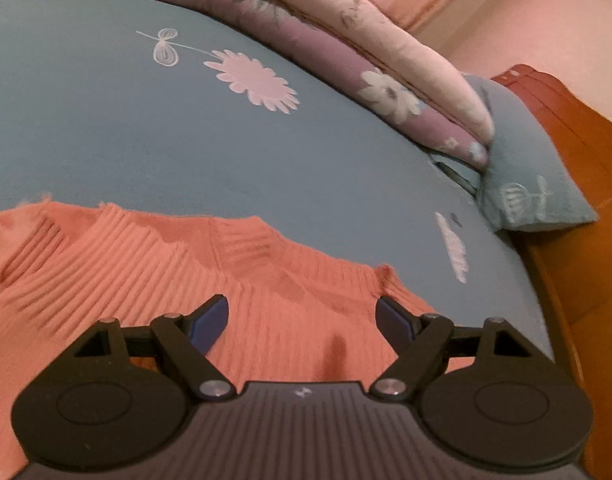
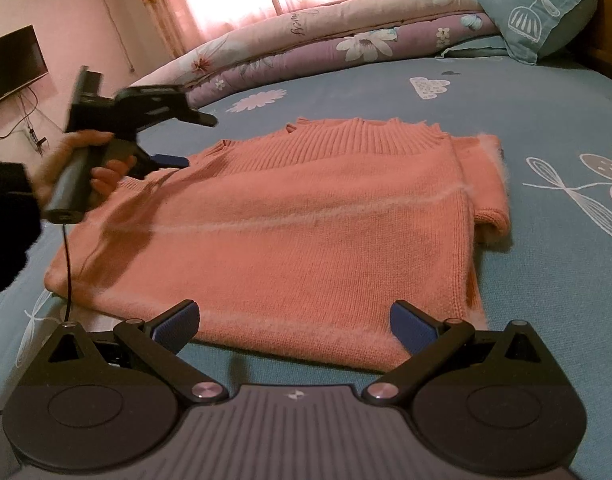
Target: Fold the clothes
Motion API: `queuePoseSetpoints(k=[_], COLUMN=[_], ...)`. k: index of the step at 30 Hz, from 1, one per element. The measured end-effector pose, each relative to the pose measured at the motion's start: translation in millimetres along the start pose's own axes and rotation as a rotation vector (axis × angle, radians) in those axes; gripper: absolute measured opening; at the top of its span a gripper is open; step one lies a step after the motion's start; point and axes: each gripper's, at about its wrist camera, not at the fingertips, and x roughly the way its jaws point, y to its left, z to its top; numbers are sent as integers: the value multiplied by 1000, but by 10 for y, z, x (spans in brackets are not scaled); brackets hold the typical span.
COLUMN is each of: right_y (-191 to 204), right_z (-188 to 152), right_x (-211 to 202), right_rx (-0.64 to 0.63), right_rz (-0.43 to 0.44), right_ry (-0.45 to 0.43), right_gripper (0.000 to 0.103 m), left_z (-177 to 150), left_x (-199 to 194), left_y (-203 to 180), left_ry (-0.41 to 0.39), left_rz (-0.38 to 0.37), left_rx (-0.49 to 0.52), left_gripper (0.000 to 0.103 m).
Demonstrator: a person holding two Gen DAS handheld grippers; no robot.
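A salmon-pink knit sweater (image 2: 290,220) lies flat on the blue bed sheet (image 2: 526,292), its sleeves folded in and its ribbed collar (image 2: 362,136) at the far side. My right gripper (image 2: 294,320) stands open just above the sweater's near hem, nothing between its blue pads. My left gripper (image 1: 302,316) is open too, hovering over the ribbed collar part of the sweater (image 1: 154,264) with knit below it but not pinched. From the right wrist view the left gripper (image 2: 174,140) shows at the sweater's far left corner, held by a hand (image 2: 74,168).
A folded floral quilt (image 2: 346,40) runs along the far side of the bed, with a blue pillow (image 2: 546,8) at its right end. A wooden bed frame (image 1: 578,200) borders the mattress. A dark screen (image 2: 10,64) and curtains stand beyond the bed.
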Motion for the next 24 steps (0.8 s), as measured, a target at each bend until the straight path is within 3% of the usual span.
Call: queuePoseSetpoints(k=[5, 8, 12, 15, 17, 22, 24], right_y=[31, 75, 47, -91, -121, -80, -67], right_z=[63, 86, 43, -61, -116, -180, -163], right_x=[-111, -224, -215, -262, -288, -378, -473], right_rx=[31, 31, 25, 52, 66, 61, 69], right_rz=[-7, 40, -43, -42, -42, -116, -88], right_ry=[-44, -88, -47, -15, 4, 22, -12], right_gripper=[103, 103, 103, 103, 103, 103, 103], left_z=[-263, -503, -861, -1091, -1216, -1247, -1250], left_x=[-506, -752, -1040, -1218, -1239, -1371, -1419], left_y=[69, 127, 239, 365, 458, 493, 373], left_ry=[55, 96, 109, 115, 126, 111, 105], left_rz=[-67, -83, -7, 1, 63, 48, -6], left_rx=[30, 90, 186, 236, 279, 227, 250], left_gripper=[81, 82, 82, 83, 83, 83, 83])
